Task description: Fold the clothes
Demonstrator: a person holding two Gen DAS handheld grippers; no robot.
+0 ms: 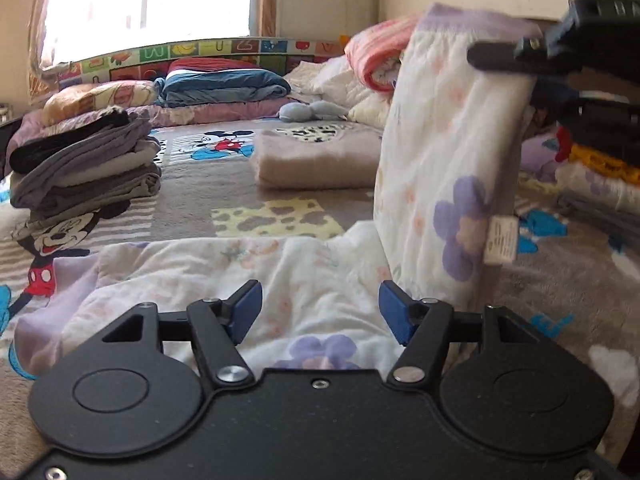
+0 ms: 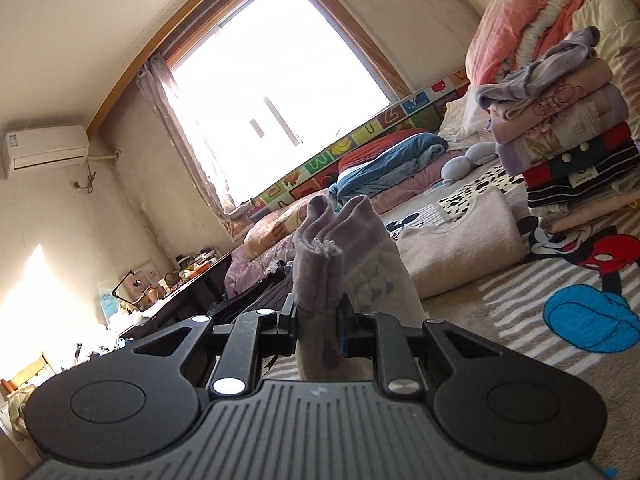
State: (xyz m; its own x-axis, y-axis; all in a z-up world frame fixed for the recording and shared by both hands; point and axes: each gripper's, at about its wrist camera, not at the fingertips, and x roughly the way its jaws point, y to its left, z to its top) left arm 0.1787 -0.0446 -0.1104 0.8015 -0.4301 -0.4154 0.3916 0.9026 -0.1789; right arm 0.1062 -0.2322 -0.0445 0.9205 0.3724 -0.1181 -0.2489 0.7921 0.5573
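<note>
Folding is underway, mid-step, by my read: right gripper (image 2: 319, 326) is pinching the lilac hem of a floral garment (image 1: 448, 184) and holding that end up off the blanket (image 1: 240, 184). Left gripper (image 1: 320, 314) is hovering w/ jaws spread over the part lying flat. Next prob. needs the lifted end laid across, edges matched.

Both low, near, windowward; shared bedspread (image 1: 192, 184).

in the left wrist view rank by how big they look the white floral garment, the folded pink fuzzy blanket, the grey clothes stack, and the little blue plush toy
1. White floral garment, though it is nearest the camera.
2 and 3. Folded pink fuzzy blanket and grey clothes stack look alike; I won't rank them.
4. Small blue plush toy, farthest back.
</note>
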